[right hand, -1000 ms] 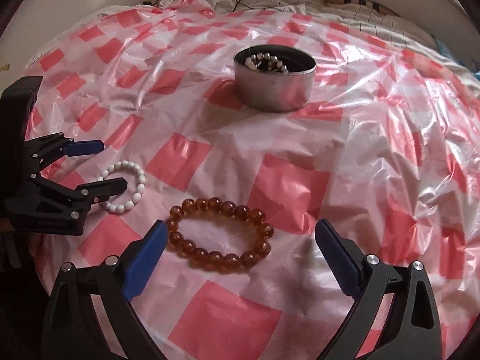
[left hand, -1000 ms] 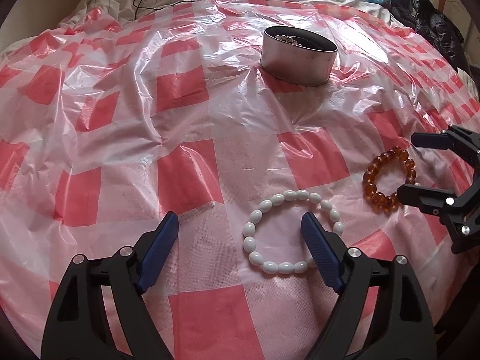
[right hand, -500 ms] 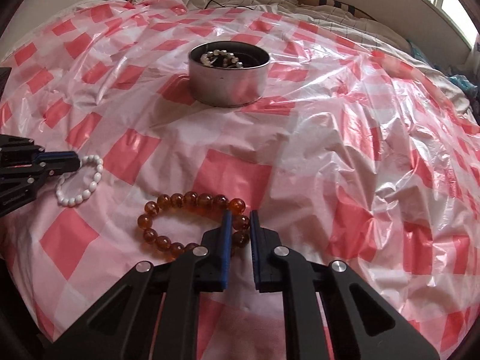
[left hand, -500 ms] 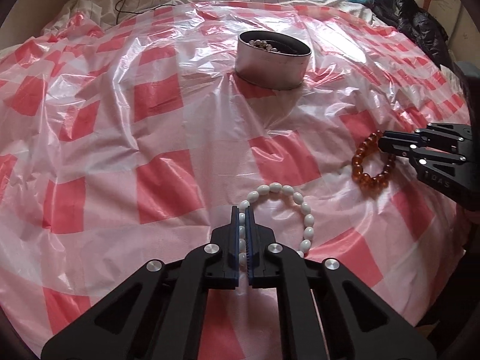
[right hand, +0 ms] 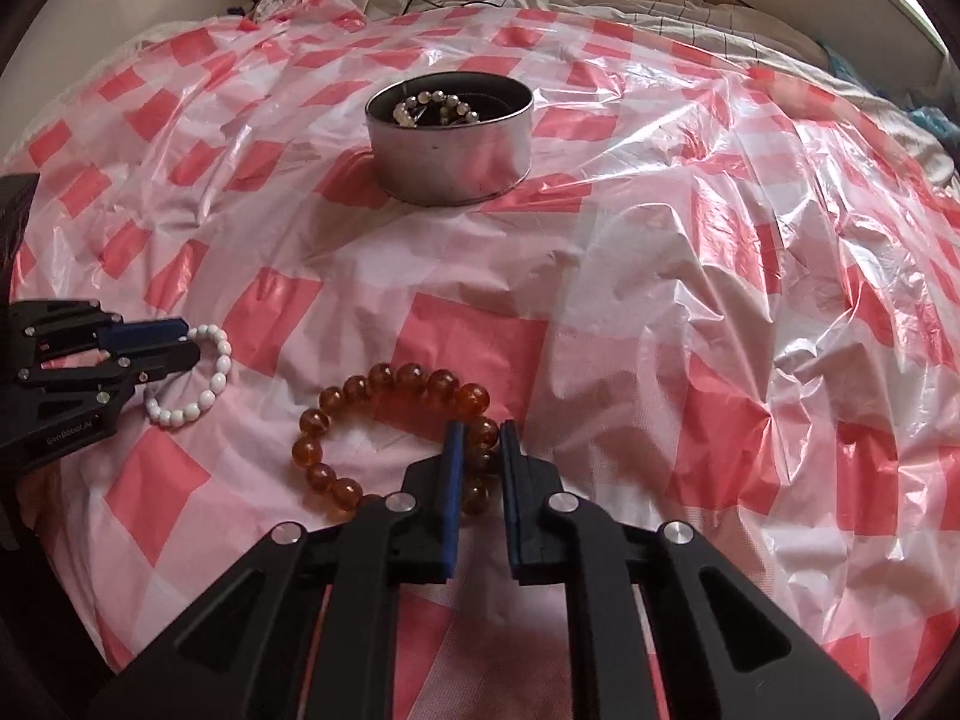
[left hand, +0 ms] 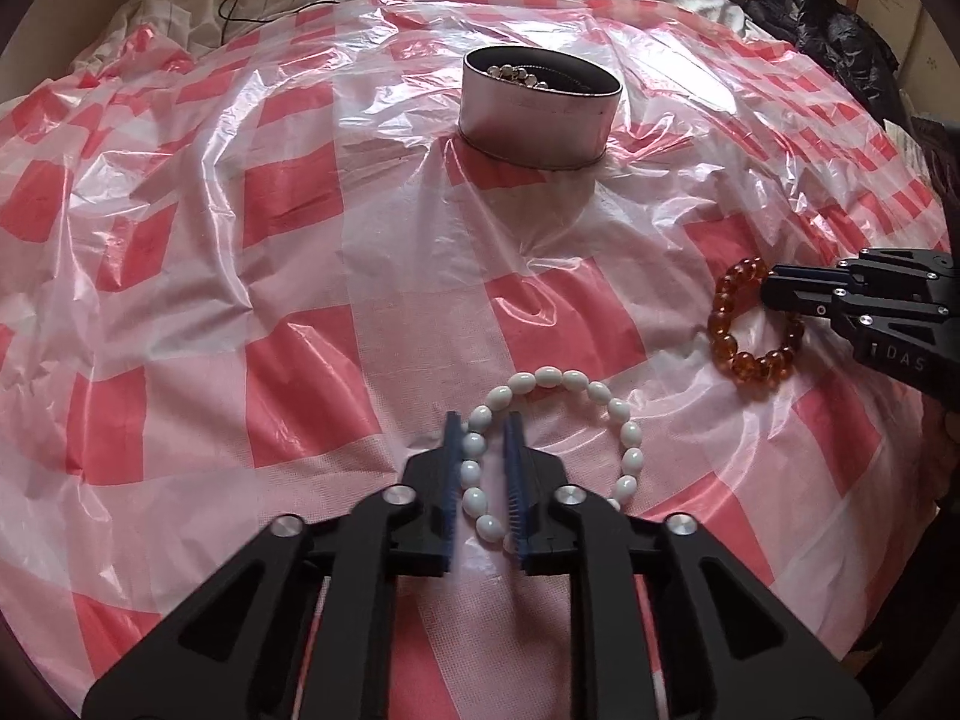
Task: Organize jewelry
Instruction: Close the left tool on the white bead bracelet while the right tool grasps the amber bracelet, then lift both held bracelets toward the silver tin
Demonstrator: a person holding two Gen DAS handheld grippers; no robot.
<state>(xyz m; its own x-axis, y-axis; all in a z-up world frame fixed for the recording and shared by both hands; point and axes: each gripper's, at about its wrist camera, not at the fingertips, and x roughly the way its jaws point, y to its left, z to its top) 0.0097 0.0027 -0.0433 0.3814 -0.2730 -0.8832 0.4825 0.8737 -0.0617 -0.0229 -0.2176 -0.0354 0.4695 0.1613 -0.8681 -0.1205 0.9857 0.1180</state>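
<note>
Bed surface, draped in a crinkled red-and-white checked plastic sheet [left hand: 300, 300]; rumpled bedding and a black cable along the far edge.

Left tool [left hand: 483, 438]: blue pads nearly together, pinching the left side of the white bead bracelet [left hand: 600, 396], whose beads sit in the narrow gap between them. Rest of the loop lies on the sheet, to the right of the pads. Half a second ago the pads looked tighter on the strand; a second ago the tool was wide open with the bracelet lying loose between its fingers.

Right tool [right hand: 478, 441]: pads likewise drawn close, gripping the right side of the amber bead bracelet [right hand: 384, 384]; the loop lies on the sheet, spread to the left. It too was wide open a second ago.

Writing: "DAS" readable on the right tool's body in the left view; "GenRobot.AI" on the left tool's body in the right view.

Farther out, a round metal tin [right hand: 450, 150] stands mid-sheet, well apart from both bracelets, with a pearl-like strand [right hand: 432, 108] inside. Dark clothing [left hand: 840, 30] heaped at the far right.
</note>
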